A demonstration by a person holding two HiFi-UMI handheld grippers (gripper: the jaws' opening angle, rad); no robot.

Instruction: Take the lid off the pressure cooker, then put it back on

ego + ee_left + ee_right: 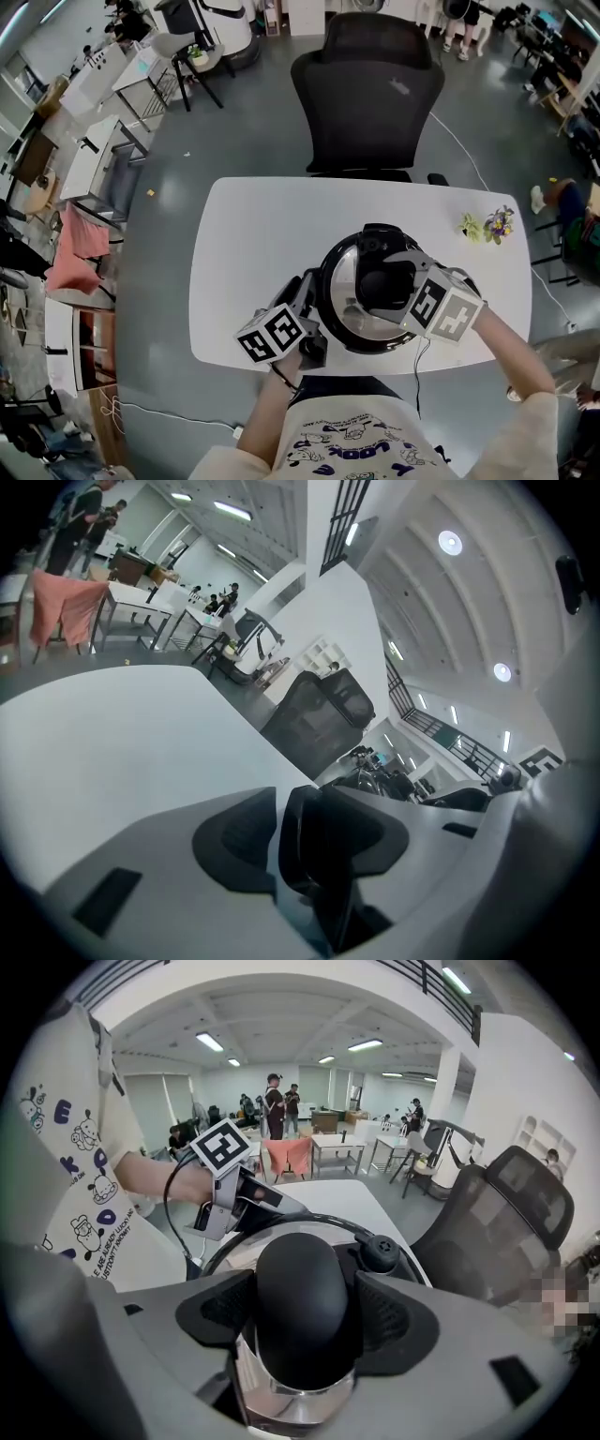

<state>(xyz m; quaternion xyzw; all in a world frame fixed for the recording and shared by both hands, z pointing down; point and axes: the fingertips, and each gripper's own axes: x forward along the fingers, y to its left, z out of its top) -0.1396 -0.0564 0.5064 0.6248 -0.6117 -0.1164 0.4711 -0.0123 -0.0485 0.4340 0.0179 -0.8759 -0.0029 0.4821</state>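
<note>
While right hand-held gripper (302, 1335) clamps lid handle (384, 286) and left hand-held gripper (314, 850) clamps cooker side handle (330, 832), flowers (489, 226) lie well apart on tabletop (262, 244).

Head view, centre: the right gripper (389, 281) covers most of the handle (382, 289) on the lid (342, 272). The bottom edge cuts off the shirt (347, 450). Left gripper view, lower centre: the left gripper (309, 841) flanks a dark shape (325, 834); whether it grips cannot be told.
</note>
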